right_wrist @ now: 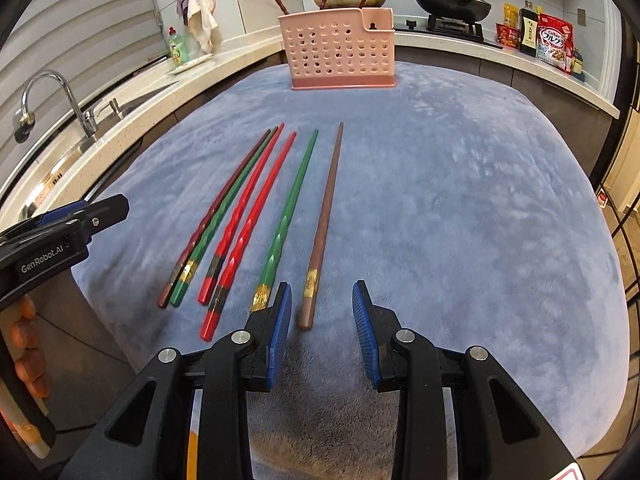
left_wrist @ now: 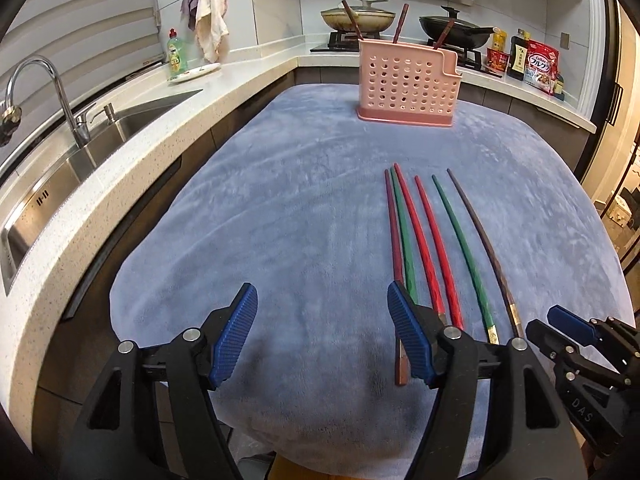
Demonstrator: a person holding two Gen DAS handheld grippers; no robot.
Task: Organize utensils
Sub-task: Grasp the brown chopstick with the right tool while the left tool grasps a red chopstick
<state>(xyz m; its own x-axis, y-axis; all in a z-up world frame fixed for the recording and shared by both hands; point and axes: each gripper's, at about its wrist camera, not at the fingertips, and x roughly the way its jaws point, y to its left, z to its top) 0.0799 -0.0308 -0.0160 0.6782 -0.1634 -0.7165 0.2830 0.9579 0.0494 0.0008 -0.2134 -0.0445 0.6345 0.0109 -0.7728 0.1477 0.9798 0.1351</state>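
Note:
Several chopsticks lie side by side on the blue-grey cloth (left_wrist: pixel 280 220): a dark red one (left_wrist: pixel 394 232), two green (left_wrist: pixel 460 240), two red (left_wrist: pixel 416 236) and a brown one (left_wrist: pixel 484 240). My left gripper (left_wrist: pixel 322 312) is open and empty, and its right finger (left_wrist: pixel 408 328) hangs over the near ends of the dark red and left green sticks. My right gripper (right_wrist: pixel 322 304) is open. The brown chopstick (right_wrist: pixel 326 208) has its near end in the gap between the right gripper's pads, touching neither. A pink perforated holder (right_wrist: pixel 338 54) with three chopsticks stands at the far end.
A steel sink (left_wrist: pixel 100 136) with a tap runs along the counter on the left. Pans (left_wrist: pixel 356 18) sit on the stove behind the holder, with food packets (left_wrist: pixel 540 66) to the right. Each gripper shows at the edge of the other's view: the left gripper (right_wrist: pixel 100 210), the right gripper (left_wrist: pixel 560 326).

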